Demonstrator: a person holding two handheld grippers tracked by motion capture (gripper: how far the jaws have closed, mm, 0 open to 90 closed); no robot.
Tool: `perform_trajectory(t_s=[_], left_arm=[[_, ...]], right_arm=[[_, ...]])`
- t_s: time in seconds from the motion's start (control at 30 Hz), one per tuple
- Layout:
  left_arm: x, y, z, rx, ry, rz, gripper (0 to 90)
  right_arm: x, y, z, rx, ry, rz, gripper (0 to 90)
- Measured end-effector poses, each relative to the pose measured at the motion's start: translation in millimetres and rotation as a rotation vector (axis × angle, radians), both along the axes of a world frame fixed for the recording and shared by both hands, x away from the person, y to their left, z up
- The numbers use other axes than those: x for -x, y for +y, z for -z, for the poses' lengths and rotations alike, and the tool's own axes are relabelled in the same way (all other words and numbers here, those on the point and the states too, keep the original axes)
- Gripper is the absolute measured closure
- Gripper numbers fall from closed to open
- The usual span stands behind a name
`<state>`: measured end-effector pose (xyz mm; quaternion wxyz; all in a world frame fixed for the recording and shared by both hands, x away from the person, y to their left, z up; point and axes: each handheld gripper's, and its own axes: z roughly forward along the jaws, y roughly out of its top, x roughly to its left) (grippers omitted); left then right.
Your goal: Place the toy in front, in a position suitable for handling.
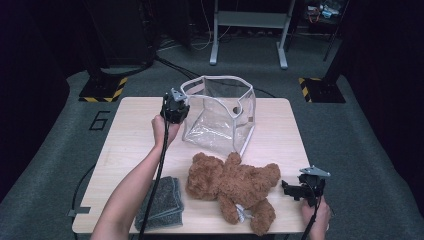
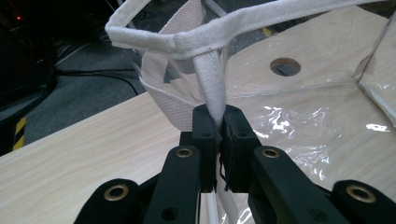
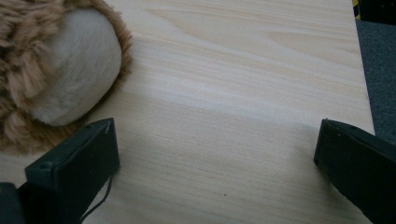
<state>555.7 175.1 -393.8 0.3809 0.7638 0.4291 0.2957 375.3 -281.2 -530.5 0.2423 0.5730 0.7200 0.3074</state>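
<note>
pinching the clear bag (image 1: 220, 112) trim — left claw (image 2: 217, 128) clamped.

High view: fixed above the near edge, looking forward and down over the whole surface (image 1: 135, 145) to the far floor. Left claw view: rides the left claw (image 2: 217, 128), very close on a white seam of the clear bag (image 1: 220, 115), facing far-right across the surface. Right claw view: low over the near right corner, beside the teddy bear (image 3: 60, 70). All three share the wooden top.
</note>
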Motion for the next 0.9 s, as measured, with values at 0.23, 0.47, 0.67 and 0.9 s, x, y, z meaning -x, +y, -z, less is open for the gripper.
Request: perform_trajectory(t_s=[0.23,0.47,0.67,0.9], left_arm=[[0.0,8.7,0.4,-0.005,-0.013,-0.026,84.9],[0.6,20.7,1.5,-0.019,-0.026,-0.061,85.0],[1.3,31.3,3.0,-0.023,-0.039,-0.088,85.1],[1.7,46.2,2.7,-0.034,-0.039,-0.124,85.1]], right_arm=[[0.1,-0.1,-0.2,-0.001,0.003,-0.001,0.0],[0.1,-0.1,-0.2,0.0,0.003,-0.002,0.0],[0.2,0.0,-0.2,-0.001,0.004,-0.001,0.0],[0.2,0.0,-0.2,-0.001,0.004,0.0,0.0]])
